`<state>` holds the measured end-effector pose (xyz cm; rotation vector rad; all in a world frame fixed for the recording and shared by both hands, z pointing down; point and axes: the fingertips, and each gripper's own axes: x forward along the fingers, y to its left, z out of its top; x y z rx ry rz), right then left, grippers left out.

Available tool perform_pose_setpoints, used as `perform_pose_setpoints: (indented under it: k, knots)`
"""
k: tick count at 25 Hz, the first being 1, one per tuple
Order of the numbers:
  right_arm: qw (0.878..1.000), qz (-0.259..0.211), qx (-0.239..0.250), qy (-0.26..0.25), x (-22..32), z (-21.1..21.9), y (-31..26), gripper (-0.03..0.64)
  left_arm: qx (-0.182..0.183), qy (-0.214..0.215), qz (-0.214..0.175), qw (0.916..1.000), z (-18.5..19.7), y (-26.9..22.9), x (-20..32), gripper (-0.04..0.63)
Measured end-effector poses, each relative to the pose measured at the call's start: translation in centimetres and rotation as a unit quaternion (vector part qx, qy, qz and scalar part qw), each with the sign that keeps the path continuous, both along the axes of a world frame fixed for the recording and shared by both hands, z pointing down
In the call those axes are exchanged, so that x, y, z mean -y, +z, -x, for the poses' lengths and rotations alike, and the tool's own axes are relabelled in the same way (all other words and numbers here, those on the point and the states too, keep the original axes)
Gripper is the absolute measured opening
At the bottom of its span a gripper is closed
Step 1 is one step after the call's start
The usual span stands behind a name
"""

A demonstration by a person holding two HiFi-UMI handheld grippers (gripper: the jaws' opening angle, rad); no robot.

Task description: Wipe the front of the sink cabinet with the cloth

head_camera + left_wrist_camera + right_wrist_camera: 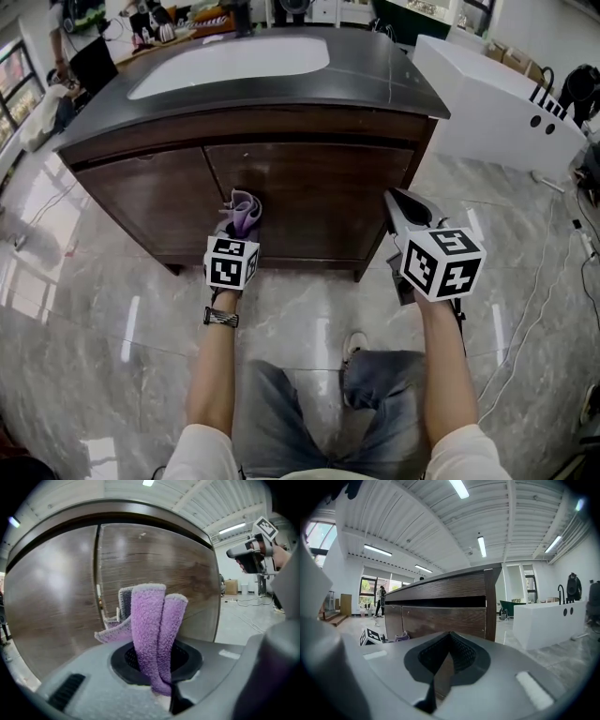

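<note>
The dark wooden sink cabinet (pixel 309 187) stands in front of me, its two doors filling the left gripper view (pixel 56 588). A purple cloth (pixel 244 214) sticks up out of my left gripper (pixel 239 227), which is shut on it just before the right door, near the seam between the doors. In the left gripper view the folded cloth (pixel 150 634) rises from the left gripper (pixel 157 672); whether it touches the wood I cannot tell. My right gripper (pixel 401 204) hovers at the cabinet's right end, shut and empty (pixel 450 637).
A white block-shaped unit (pixel 506 103) stands right of the cabinet. Cables (pixel 553 281) trail over the glossy marble floor (pixel 94 309) on the right. My own knees and a shoe (pixel 354 347) are just behind the grippers. A person (pixel 382 599) stands far off.
</note>
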<state>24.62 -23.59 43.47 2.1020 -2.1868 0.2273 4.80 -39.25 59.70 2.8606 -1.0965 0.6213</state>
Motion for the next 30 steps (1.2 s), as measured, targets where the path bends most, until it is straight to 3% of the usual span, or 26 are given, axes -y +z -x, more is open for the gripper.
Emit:
perform_pose_setpoints:
  k: [14,30]
  knots:
    - [0.998,0.022,-0.01,0.052,-3.9,-5.1,1.3,0.006,-0.039,0.103,0.012,0.9938,-11.8,-0.5,-6.1,0.048]
    - [0.993,0.041,-0.053,0.101,-5.6,-10.1,6.0,0.006,-0.032,0.241,-0.005,0.97,-25.2,-1.2,-13.4,0.048]
